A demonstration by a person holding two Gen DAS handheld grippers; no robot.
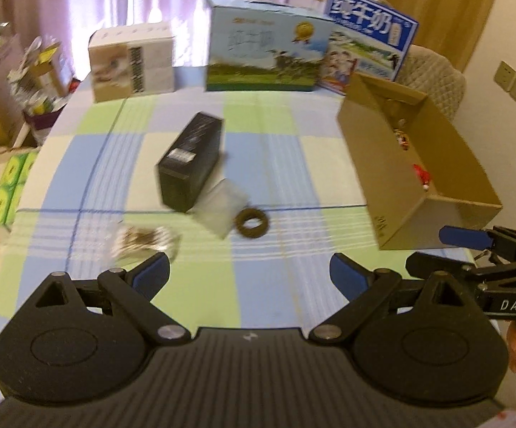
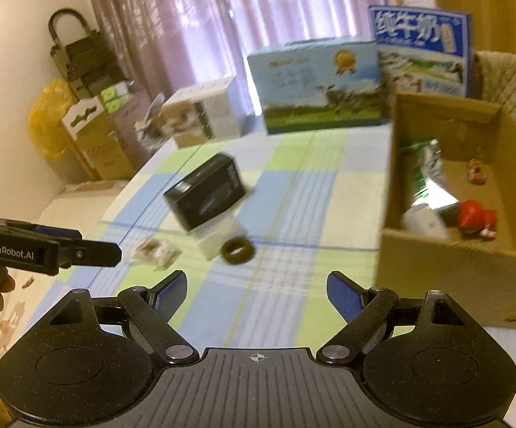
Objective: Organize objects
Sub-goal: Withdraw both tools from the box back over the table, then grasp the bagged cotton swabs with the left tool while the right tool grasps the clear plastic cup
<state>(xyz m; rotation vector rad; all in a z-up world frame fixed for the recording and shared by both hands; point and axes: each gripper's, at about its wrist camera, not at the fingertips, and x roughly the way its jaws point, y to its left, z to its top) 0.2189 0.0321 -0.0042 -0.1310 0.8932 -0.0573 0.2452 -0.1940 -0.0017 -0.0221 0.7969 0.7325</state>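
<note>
The left gripper (image 1: 250, 274) is spread wide with nothing between its blue-padded fingers (image 1: 152, 274), hovering above a checked tablecloth (image 1: 268, 149). The right gripper (image 2: 256, 291) is equally wide apart and empty, held beside it over the same cloth.

In the left wrist view, a dark ring (image 1: 252, 222) lies at twelve o'clock just ahead of the fingers. A white packet (image 1: 221, 204) touches it at eleven o'clock, and a black box (image 1: 190, 161) rests partly on that packet, farther out. A clear wrapped snack (image 1: 146, 241), blurred, sits at ten o'clock near the left finger.

At two o'clock stands an open cardboard box (image 1: 382, 164). The right wrist view shows a green-and-white bag (image 2: 427, 174) and a red toy (image 2: 475, 217) inside it.

Milk cartons (image 1: 266, 46) line the far edge at twelve o'clock.
</note>
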